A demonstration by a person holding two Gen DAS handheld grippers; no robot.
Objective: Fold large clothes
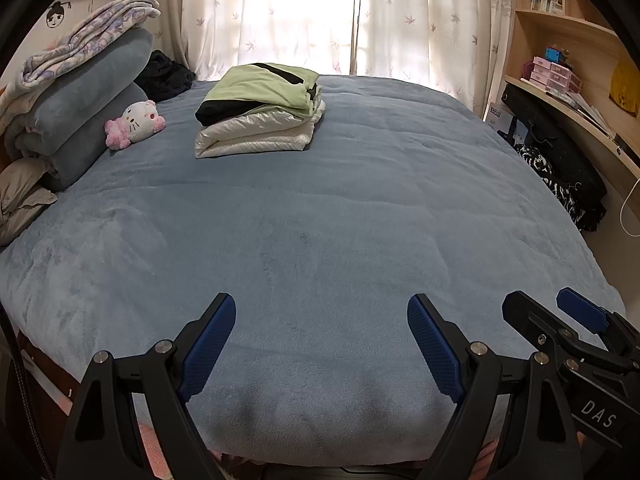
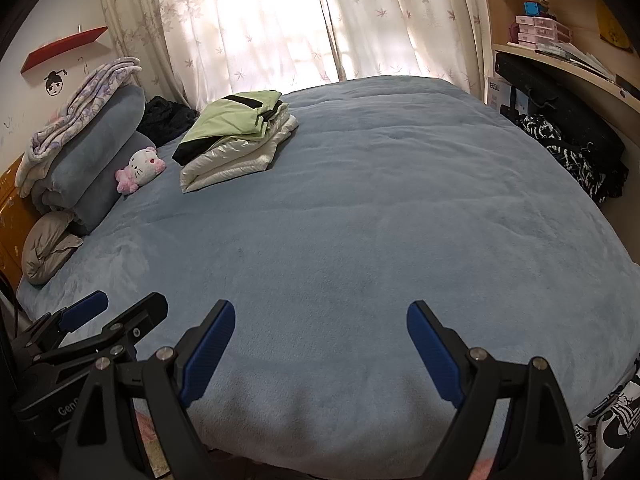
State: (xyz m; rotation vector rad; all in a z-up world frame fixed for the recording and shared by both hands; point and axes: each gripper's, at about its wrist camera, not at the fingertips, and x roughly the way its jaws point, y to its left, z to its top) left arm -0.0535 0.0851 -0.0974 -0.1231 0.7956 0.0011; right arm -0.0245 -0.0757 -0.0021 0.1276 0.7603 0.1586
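Grippers left (image 1: 321, 344) & right (image 2: 321, 346): jaws wide, empty. Folded clothes (image 1: 260, 110) w/ plush toy (image 1: 136, 123) nearby.

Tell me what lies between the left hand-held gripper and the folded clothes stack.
Only bare blue blanket lies between the left hand-held gripper and the folded clothes stack, as the left wrist view shows. The right wrist view agrees.

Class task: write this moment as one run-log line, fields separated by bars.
left gripper: jaws open, empty | right gripper: jaws open, empty | folded green-and-black garment on folded shiny white garment | blue fleece bed cover
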